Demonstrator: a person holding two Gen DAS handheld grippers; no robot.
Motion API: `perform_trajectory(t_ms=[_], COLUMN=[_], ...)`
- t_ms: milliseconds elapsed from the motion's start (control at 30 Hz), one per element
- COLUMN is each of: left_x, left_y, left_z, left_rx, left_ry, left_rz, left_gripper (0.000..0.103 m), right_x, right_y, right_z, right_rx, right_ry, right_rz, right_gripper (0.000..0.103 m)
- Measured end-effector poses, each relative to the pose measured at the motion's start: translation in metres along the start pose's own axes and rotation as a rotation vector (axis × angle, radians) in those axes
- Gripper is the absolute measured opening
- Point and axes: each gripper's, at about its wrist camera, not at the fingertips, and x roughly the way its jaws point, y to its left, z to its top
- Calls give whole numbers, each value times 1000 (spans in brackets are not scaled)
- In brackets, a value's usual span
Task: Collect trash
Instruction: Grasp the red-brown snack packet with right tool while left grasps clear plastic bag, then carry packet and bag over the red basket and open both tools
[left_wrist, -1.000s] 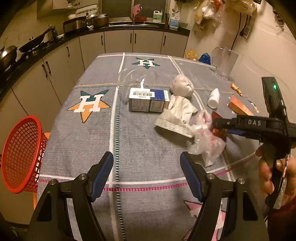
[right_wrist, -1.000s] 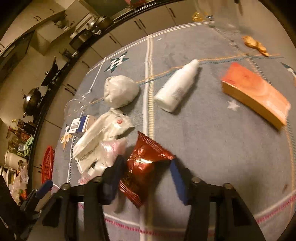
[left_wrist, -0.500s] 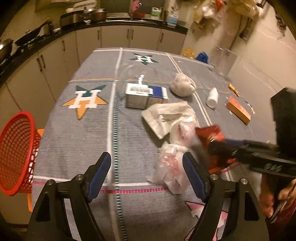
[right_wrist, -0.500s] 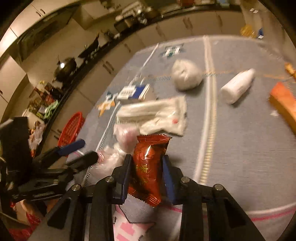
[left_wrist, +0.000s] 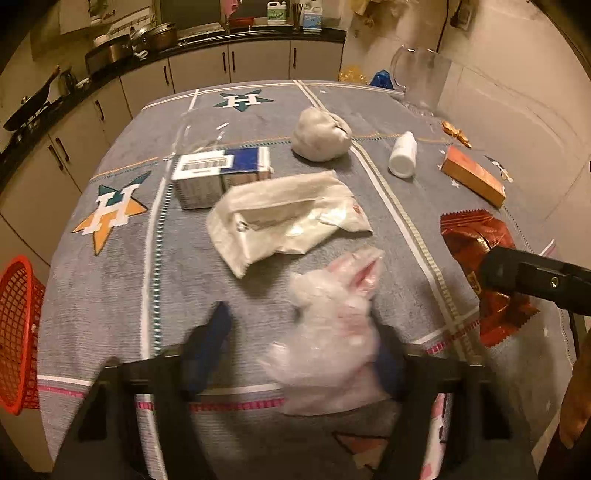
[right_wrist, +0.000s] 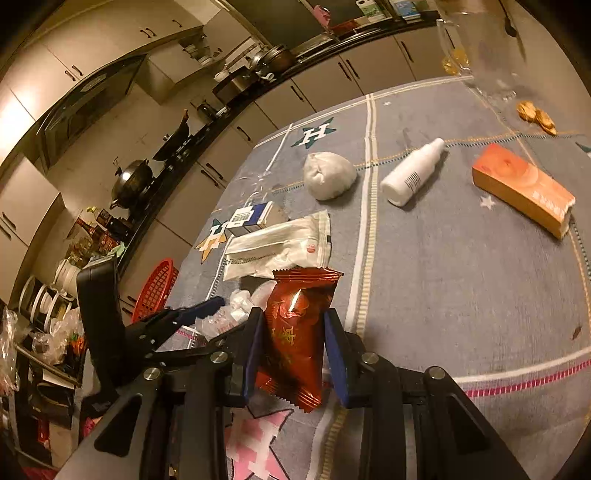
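Observation:
A crumpled clear plastic bag (left_wrist: 332, 332) lies on the grey tablecloth (left_wrist: 110, 288) between the fingers of my left gripper (left_wrist: 299, 354). Its jaws are closing; the left blue pad (left_wrist: 210, 343) still stands apart from the bag, and the right pad is hidden behind it. My right gripper (right_wrist: 293, 343) is shut on a red snack packet (right_wrist: 295, 332), held upright just above the cloth. That packet (left_wrist: 476, 236) and a black finger (left_wrist: 535, 280) show at the right of the left wrist view. A white wrapper (left_wrist: 288, 218) lies just beyond the bag.
Further back lie a blue-and-white box (left_wrist: 218, 173), a grey wad (left_wrist: 321, 136), a white bottle (left_wrist: 402, 155) and an orange box (left_wrist: 472, 175). A glass pitcher (left_wrist: 421, 81) stands at the far right corner. A red basket (left_wrist: 18, 332) sits beside the table's left edge.
My left gripper moved forward and down over the clear bag and its jaws narrowed. My right gripper closed on the red packet and lifted it off the cloth.

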Motion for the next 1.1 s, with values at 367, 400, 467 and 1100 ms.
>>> perform_trajectory(t_ms=[367, 400, 467, 1100], left_x=[-34, -38, -46, -69], left_y=[8, 10, 14, 51], left_z=[-11, -11, -10, -31], left_rx=[-29, -33, -46, -126], left_ry=[-93, -105, -126, -162], left_rz=[51, 60, 66, 119], left_gripper=[34, 34, 34, 34], right_x=[-2, -2, 0, 22], right_y=[15, 18, 24, 57], right_z=[-7, -7, -9, -17], right_rx=[-42, -51, -68, -147], right_ry=[-23, -23, -20, 39], right_rz=[0, 0, 5, 22], right_gripper=[35, 35, 35, 35])
